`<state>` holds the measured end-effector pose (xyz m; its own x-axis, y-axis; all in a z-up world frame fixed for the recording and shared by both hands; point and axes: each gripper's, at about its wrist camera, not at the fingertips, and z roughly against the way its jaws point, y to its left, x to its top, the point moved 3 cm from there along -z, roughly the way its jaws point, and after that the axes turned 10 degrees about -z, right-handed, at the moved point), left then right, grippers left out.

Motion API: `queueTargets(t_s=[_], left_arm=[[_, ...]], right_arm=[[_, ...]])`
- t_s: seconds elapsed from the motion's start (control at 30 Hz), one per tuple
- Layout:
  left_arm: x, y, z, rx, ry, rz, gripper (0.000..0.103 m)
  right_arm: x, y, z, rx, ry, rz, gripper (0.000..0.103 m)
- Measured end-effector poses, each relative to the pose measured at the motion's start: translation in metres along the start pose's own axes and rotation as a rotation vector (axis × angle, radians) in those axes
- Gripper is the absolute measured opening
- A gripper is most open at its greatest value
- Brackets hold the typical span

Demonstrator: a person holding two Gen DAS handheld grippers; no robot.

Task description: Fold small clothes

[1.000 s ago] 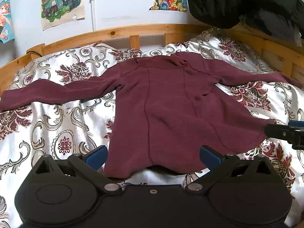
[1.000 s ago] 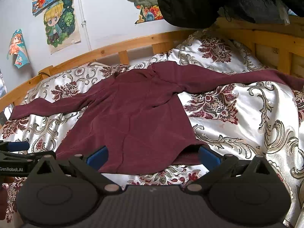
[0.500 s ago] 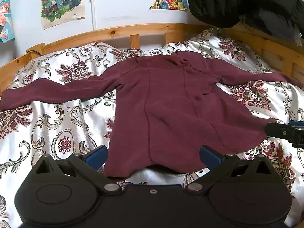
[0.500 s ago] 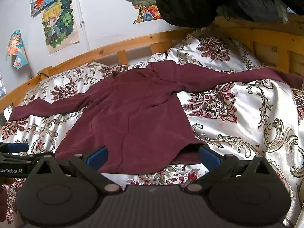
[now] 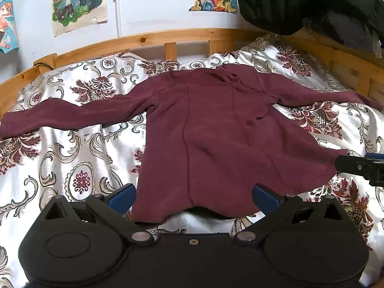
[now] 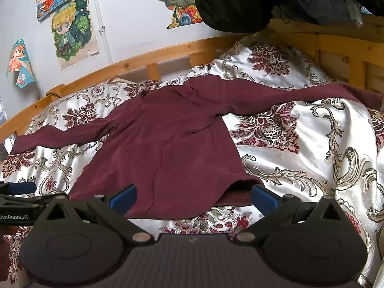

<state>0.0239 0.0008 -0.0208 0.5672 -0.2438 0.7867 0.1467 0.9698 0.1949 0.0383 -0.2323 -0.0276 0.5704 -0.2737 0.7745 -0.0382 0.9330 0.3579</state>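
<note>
I've got the maroon top [image 5: 211, 141] lying flat on the bedspread [image 5: 72, 158], sleeves out, both grippers [image 5: 192, 195] [image 6: 192, 195] spread wide.

Both views bright, even, diffuse light; source not visible. Soft shadows only. Satin bedspread [image 5: 72, 153] shows mild sheen, no blown glare. Strong fisheye bending of bed rail [image 6: 153, 57]; corners vignetted black. Focus sharp throughout.
</note>
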Motion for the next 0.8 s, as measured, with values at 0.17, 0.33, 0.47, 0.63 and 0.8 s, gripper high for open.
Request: queueTargets(t_s=[0.17,0.33,0.47,0.63,0.8], left_arm=[[0.0009,-0.0006,0.0003,-0.002,0.001,0.0,0.102],[0.001,-0.0006,0.0003,-0.002,0.001,-0.001,0.102],[0.0008,-0.0006,0.0003,-0.002,0.001,0.0,0.102],[0.0007,-0.0007,0.0002,-0.002,0.001,0.0,0.102],[0.0006,-0.0006,0.0002,-0.001,0.0,-0.001,0.102]], right_arm=[[0.0001,-0.0001,0.0,0.0,0.001,-0.001,0.103],[0.0002,-0.0013,-0.0002,0.0,0.002,-0.006,0.103],[0.0004,-0.0014,-0.0002,-0.001,0.004,-0.011,0.103],[0.0,-0.0003,-0.0003,0.001,0.006,-0.008,0.103],[0.0002,0.0001,-0.0005,0.002,0.007,-0.006,0.103]])
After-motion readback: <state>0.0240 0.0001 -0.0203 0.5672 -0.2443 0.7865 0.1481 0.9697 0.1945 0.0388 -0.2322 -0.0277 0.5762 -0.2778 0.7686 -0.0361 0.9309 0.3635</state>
